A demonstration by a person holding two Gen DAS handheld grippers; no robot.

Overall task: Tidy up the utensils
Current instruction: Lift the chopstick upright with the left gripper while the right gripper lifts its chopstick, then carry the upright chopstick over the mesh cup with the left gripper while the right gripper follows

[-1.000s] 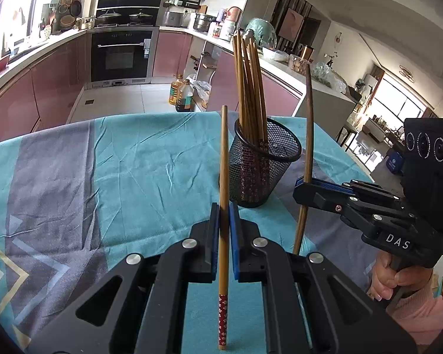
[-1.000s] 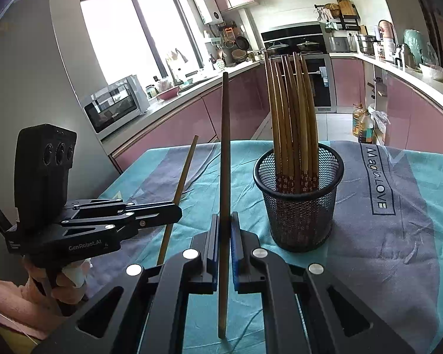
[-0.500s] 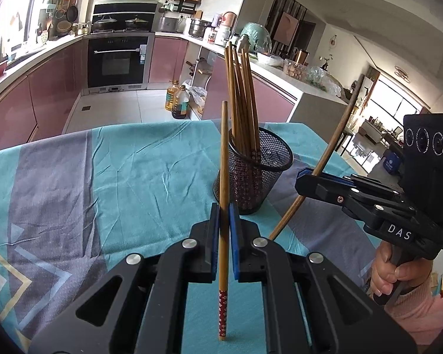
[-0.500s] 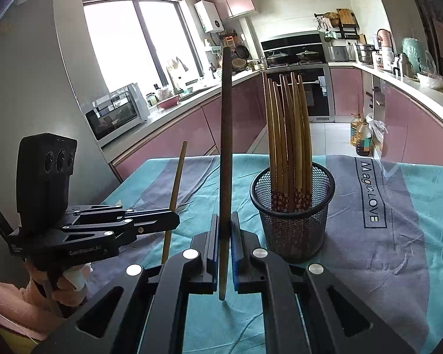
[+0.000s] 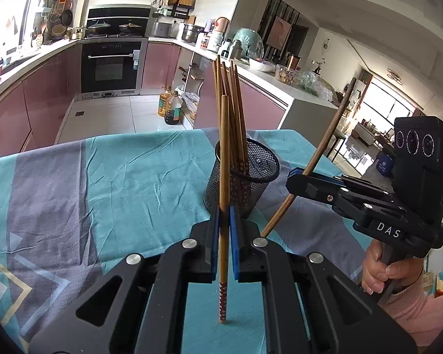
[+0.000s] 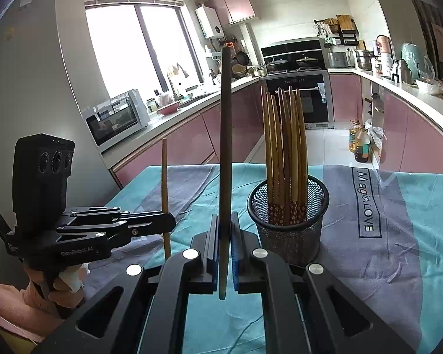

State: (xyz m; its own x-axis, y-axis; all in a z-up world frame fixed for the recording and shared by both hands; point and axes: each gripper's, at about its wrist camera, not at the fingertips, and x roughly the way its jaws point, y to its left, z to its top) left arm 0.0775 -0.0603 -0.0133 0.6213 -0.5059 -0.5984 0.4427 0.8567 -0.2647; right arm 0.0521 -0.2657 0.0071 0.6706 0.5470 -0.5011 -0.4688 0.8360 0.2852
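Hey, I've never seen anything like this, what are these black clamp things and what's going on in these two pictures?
No robot here: a person holds two handheld grippers, each with a camera looking along its fingers. One picture is from the left gripper, the other from the right gripper; each view also shows the other tool. On the tablecloth stands a black mesh holder full of chopsticks. Each gripper is closed on one chopstick: the left's is upright with its patterned end near the cloth, the right's is darker.
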